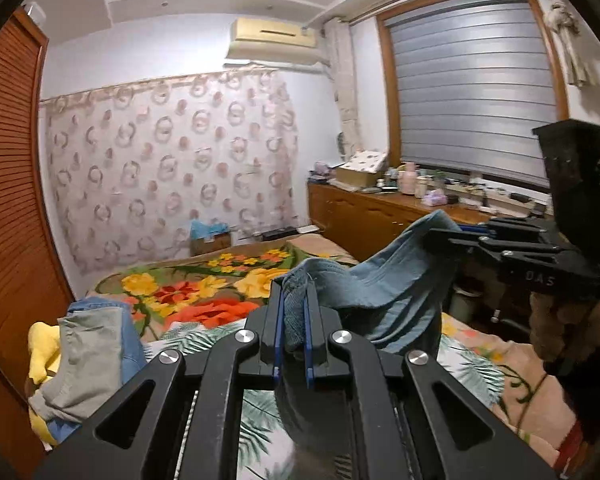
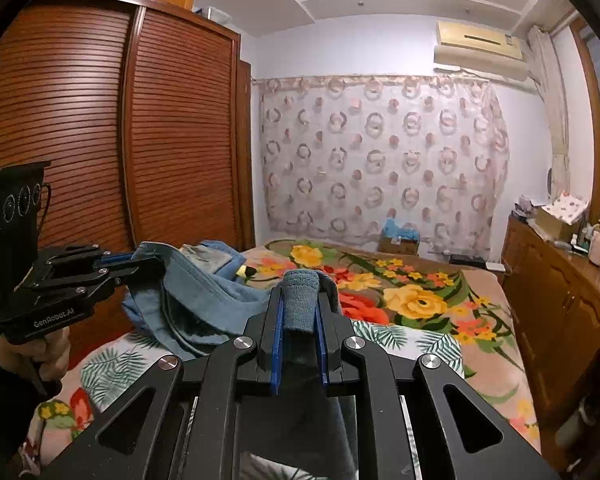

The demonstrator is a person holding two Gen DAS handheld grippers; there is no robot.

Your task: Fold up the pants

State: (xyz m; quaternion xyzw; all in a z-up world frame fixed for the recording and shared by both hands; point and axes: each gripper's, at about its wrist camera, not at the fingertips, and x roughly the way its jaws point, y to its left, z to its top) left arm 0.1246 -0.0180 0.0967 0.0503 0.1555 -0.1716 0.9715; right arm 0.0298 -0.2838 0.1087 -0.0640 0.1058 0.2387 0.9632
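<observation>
**Both grippers pinching the pants up off the bed**

So here's the setup: 2 handheld grippers, 1 per hand, and both are clamped down on the same blue pants [image 1: 384, 280]. The left gripper [image 1: 294, 320] has its jaws squeezed nearly together with a bunched wad of the denim-blue fabric sandwiched between the blue pads. The right gripper [image 2: 300, 312] is doing the same thing, jaws narrow around a thick folded roll of cloth, looks like a hem or waistband edge but I can't tell which.

The pants hang between the 2 grips, lifted clear above the floral bedspread [image 2: 420, 304], sagging in a loose swag in the middle. My read on why: holding 2 points apart and up lets the fabric drop and straighten out under its own weight before it gets laid flat for the first fold. Pinching thick seam edges instead of thin single layers probably keeps it from slipping.

Counting other stuff: 1 pile of other clothes [image 1: 88, 356] sits at the bed's edge near the wardrobe [image 2: 100, 128], with grey, blue and yellow pieces showing, so at least 3 items in there, hard to separate. 1 air conditioner [image 1: 276, 40] on the wall, 1 patterned curtain [image 2: 380, 160], 1 cluttered dresser [image 1: 400, 204] under the window.

Folding proper hasn't started, I'd say; nothing's laid out yet.
</observation>
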